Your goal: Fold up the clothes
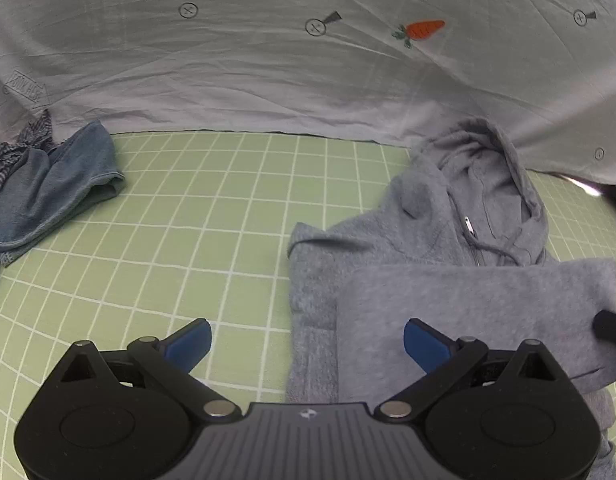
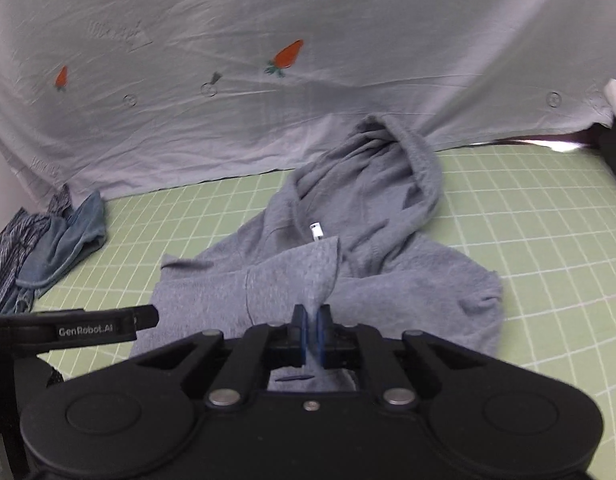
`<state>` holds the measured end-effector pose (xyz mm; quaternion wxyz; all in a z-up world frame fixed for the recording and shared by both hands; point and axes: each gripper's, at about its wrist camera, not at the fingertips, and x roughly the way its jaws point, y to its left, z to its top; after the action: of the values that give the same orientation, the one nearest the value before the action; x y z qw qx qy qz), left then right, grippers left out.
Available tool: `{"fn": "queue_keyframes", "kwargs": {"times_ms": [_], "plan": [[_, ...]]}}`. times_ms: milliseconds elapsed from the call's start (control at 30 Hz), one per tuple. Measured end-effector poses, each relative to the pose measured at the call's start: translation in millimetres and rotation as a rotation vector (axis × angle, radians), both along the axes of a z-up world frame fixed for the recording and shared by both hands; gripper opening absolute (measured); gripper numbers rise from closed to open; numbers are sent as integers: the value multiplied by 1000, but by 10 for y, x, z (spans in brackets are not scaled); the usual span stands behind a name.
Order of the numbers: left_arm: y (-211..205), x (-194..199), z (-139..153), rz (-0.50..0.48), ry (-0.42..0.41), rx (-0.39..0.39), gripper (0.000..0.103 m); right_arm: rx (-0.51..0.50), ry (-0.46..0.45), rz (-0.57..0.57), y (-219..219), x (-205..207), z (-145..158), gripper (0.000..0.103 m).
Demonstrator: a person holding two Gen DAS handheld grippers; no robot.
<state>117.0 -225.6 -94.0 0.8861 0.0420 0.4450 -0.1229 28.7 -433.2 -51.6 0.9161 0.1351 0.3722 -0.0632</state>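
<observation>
A grey zip hoodie [image 1: 448, 280] lies on the green grid mat [image 1: 187, 240], hood toward the back, with a sleeve folded across its chest. My left gripper [image 1: 308, 346] hovers over the hoodie's left edge, its blue fingers spread wide with nothing between them. In the right wrist view the same hoodie [image 2: 368, 240] lies ahead, and my right gripper [image 2: 312, 334] is shut on a pinched fold of the sleeve fabric, which rises in a peak from the pads. The left gripper's black finger [image 2: 107, 326] juts in from the left edge.
A crumpled blue garment [image 1: 55, 192] and a dark checked cloth [image 1: 11, 152] lie at the mat's far left. A grey sheet with carrot prints [image 1: 308, 60] hangs behind the mat. Bare mat [image 2: 548, 240] stretches to the hoodie's right.
</observation>
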Motion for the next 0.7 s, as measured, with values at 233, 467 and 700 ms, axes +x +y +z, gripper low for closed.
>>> {"fn": "queue_keyframes", "kwargs": {"times_ms": [233,467,700], "plan": [[-99,-87,-314,-48,86,85,101,-6,180,-206,-473,-69,-492,24],[21,-100,-356,-10,121,61,103,-57,224,-236,-514,-129,-639,51],[84,-254,6,-1,16,36,103,-93,122,-219,-511,-314,-418,92]]}}
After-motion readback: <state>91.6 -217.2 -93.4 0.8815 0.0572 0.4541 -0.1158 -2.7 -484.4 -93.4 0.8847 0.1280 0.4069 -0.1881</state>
